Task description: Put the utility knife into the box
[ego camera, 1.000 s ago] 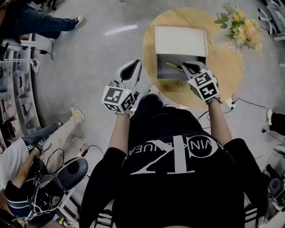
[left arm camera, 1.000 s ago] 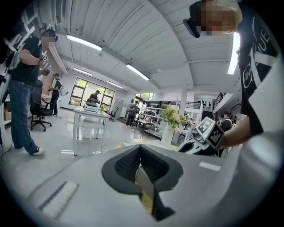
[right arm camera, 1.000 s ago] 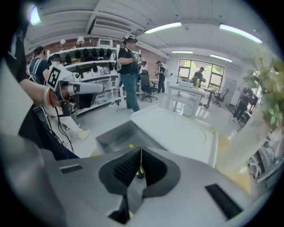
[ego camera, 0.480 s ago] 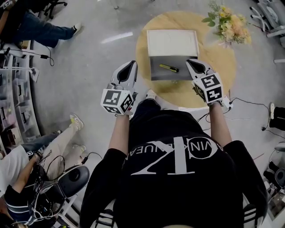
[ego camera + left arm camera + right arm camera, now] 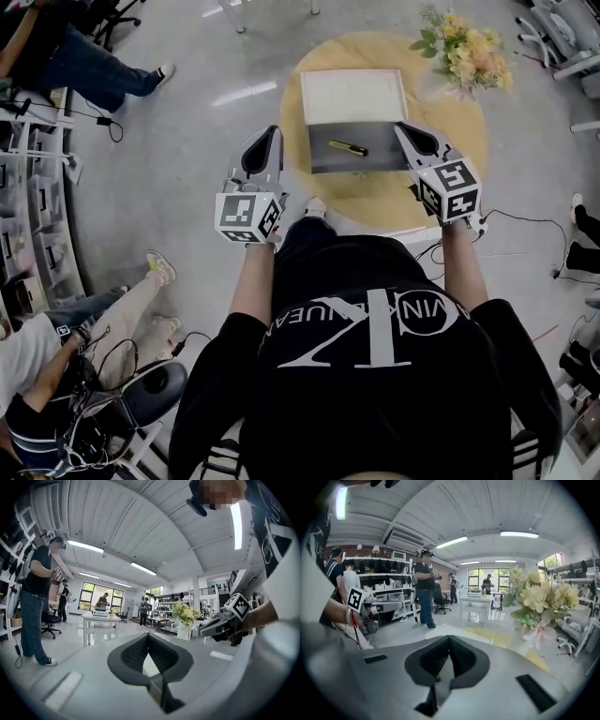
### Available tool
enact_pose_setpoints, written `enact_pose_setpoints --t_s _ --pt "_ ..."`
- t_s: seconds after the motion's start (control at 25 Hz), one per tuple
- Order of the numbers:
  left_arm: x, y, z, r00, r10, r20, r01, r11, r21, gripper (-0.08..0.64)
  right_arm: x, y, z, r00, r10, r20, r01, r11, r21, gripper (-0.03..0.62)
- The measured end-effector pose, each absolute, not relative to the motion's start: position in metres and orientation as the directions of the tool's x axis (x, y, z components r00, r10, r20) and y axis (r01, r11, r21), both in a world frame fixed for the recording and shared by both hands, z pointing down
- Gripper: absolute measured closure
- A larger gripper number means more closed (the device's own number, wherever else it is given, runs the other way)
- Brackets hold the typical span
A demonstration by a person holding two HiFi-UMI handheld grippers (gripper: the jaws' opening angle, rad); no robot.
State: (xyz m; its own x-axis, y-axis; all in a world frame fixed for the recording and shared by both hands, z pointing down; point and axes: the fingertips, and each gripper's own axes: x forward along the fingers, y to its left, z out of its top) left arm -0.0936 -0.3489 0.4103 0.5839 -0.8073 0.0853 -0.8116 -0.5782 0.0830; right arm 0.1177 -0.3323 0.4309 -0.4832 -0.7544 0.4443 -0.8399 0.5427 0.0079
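Note:
A yellow-and-black utility knife (image 5: pixel 347 147) lies inside the open grey box (image 5: pixel 375 161), whose white lid (image 5: pixel 353 97) is folded back on the round wooden table (image 5: pixel 455 127). In the head view my left gripper (image 5: pixel 265 139) hangs off the table's left edge, level with the box. My right gripper (image 5: pixel 410 134) is just beside the box's right wall. Both are shut and hold nothing, their tips meeting in the left gripper view (image 5: pixel 149 634) and in the right gripper view (image 5: pixel 449 638).
A vase of yellow flowers (image 5: pixel 461 54) stands at the table's far right, close to the right gripper's camera (image 5: pixel 539 602). People sit and stand at the left (image 5: pixel 56 56). Cables (image 5: pixel 525 220) trail on the floor to the right, and shelves (image 5: pixel 28 225) line the left.
My right gripper has drawn back from over the box to its right side, and the knife has been left lying in the box. The left gripper has barely moved.

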Motion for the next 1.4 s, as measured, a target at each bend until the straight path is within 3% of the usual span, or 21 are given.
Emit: enact_pose_setpoints --t_s 0.96,1.4 --pt "-0.094 -0.348 0.373 0.528 -0.849 -0.004 -0.849 -0.528 -0.025 0.549 0.13 -0.324 0.387 -0.484 -0.826 0.289 -0.857 0.514 0.035 0.578" --pt "-0.094 -0.347 0.366 0.525 -0.851 -0.012 -0.851 -0.525 -0.035 0.549 0.137 -0.323 0.36 -0.467 -0.87 0.159 -0.878 0.478 0.04 0.578"
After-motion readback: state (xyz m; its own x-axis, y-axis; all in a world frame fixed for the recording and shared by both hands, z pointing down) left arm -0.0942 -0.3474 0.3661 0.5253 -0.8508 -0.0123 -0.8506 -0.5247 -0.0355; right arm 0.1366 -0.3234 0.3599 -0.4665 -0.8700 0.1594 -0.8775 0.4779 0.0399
